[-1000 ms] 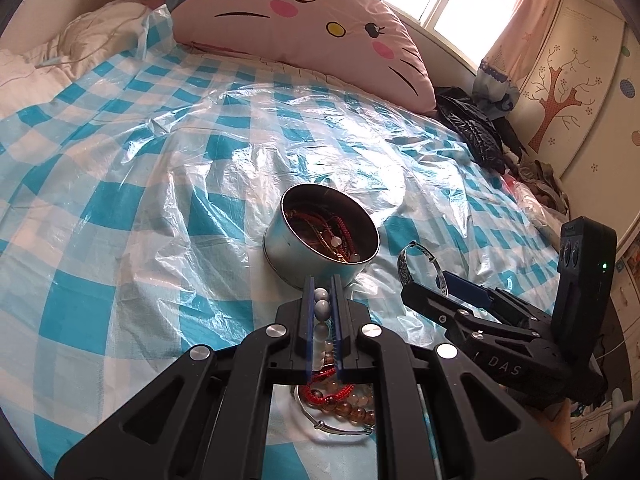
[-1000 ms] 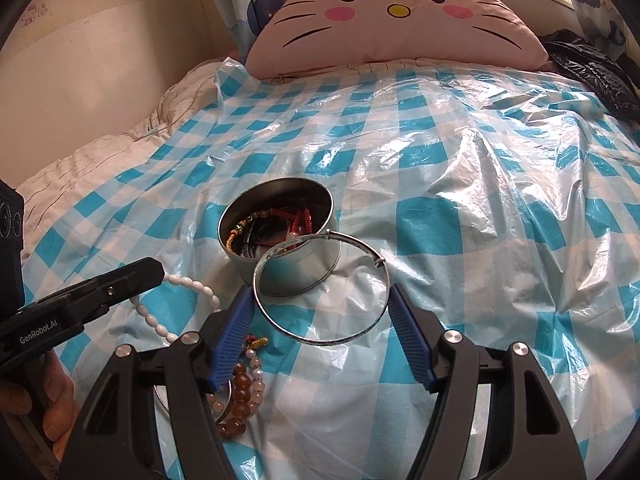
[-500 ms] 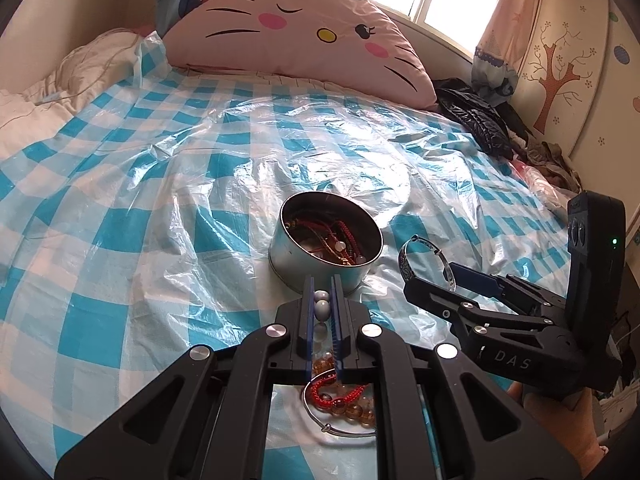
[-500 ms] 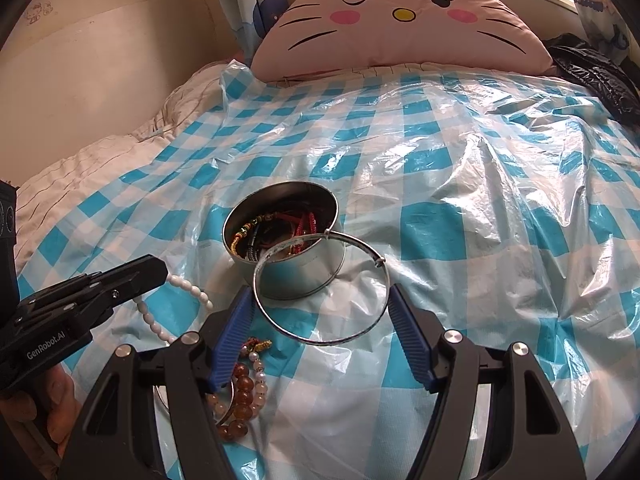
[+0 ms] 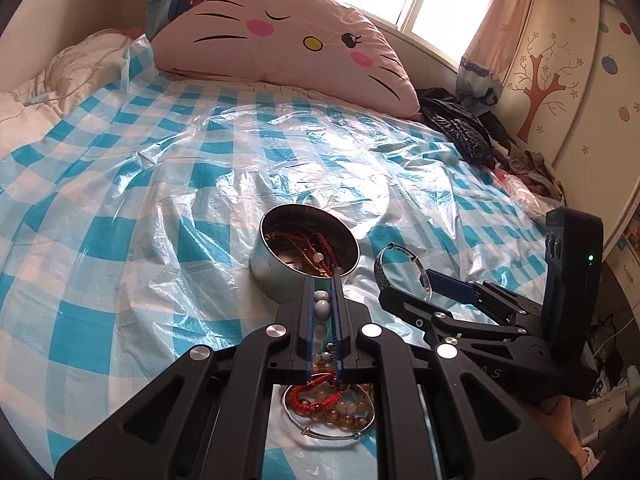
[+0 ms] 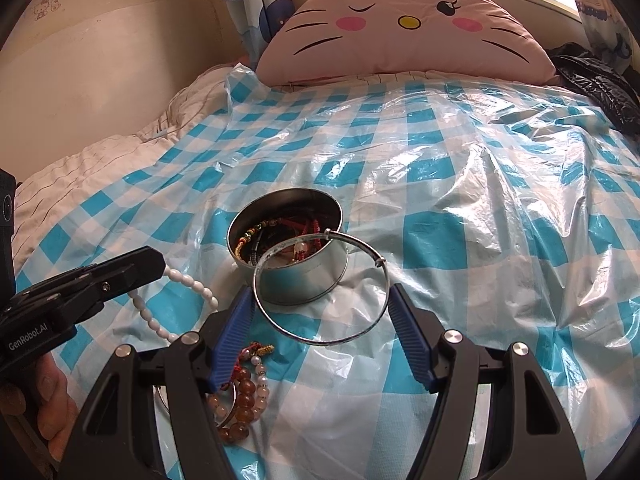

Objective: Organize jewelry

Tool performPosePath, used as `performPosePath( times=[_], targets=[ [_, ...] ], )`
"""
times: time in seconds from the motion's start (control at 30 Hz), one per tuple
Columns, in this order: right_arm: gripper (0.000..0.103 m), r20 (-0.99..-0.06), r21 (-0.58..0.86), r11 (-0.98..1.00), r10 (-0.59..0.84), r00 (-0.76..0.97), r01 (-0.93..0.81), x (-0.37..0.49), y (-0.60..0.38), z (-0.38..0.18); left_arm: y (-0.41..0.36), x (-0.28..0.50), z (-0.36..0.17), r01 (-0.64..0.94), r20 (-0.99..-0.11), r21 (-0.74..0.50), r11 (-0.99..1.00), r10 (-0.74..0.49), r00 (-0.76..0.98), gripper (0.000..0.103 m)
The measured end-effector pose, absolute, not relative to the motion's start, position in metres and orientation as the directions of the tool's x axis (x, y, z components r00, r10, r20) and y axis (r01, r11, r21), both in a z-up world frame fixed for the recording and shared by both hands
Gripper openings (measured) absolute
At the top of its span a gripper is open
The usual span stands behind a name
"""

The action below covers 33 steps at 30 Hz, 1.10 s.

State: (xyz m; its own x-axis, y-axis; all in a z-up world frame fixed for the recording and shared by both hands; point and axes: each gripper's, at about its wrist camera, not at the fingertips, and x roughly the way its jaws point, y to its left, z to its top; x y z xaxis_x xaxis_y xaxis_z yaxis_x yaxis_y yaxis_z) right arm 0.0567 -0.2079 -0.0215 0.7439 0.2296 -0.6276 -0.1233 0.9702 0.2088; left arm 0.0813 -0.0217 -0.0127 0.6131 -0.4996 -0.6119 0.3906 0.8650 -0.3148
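**Two pieces held just short of the tin**

The left gripper [image 5: 323, 304] has its jaws pinched nearly together on a strand of white oval beads [image 6: 192, 286], which hangs slack from the tips down toward the sheet. The right gripper [image 6: 322, 312] stands wide, its blue pads bracing a thin silver metal bangle [image 6: 320, 288] across the hoop's full width; the bangle is tilted, its far edge over the rim of the round silver tin [image 6: 286, 248]. The tin sits on a blue-and-white checked plastic sheet [image 6: 460, 220] and already contains red cords and dark beads. A loose pile of amber bead bracelets [image 6: 240, 396] lies on the sheet near the grippers.

The bangle looks light, rigid and slick, so the hold across its diameter probably depends on steady, gentle pressure; squeezed harder, it could spring out sideways. The bead strand is limp and likely to swing, best gripped on a single bead and lowered in from above.
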Motion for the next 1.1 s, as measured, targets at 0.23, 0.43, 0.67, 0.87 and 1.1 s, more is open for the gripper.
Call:
performPosePath(
  times=[0.23,0.43,0.67,0.87,1.1],
  targets=[
    [0.067,-0.615,0.228,0.966,0.238,0.752,-0.120,0.055,-0.214,-0.020,-0.029,0.089,0.001,0.410,-0.593,-0.365,0.836,-0.548,0.590,0.007],
    [0.067,-0.602,0.251,0.961,0.250,0.758,-0.118,0.054,-0.221,-0.020,-0.045,0.110,0.014,0.434,-0.585,-0.367,0.823,-0.567,0.580,0.007],
    [0.067,-0.596,0.262,0.957,0.260,0.760,-0.122,0.057,-0.223,-0.021,-0.061,0.148,0.009,0.432,-0.576,-0.424,0.796,-0.605,0.550,0.007],
    [0.067,-0.597,0.242,0.962,0.249,0.762,-0.125,0.066,-0.219,-0.020,-0.071,0.177,-0.016,0.332,-0.680,-0.330,0.884,-0.467,0.566,0.010],
    [0.067,-0.621,0.178,0.967,0.252,0.742,-0.180,0.088,-0.196,-0.019,-0.021,0.155,-0.002,0.184,-0.624,-0.324,0.928,-0.356,0.696,0.053]
  ],
)
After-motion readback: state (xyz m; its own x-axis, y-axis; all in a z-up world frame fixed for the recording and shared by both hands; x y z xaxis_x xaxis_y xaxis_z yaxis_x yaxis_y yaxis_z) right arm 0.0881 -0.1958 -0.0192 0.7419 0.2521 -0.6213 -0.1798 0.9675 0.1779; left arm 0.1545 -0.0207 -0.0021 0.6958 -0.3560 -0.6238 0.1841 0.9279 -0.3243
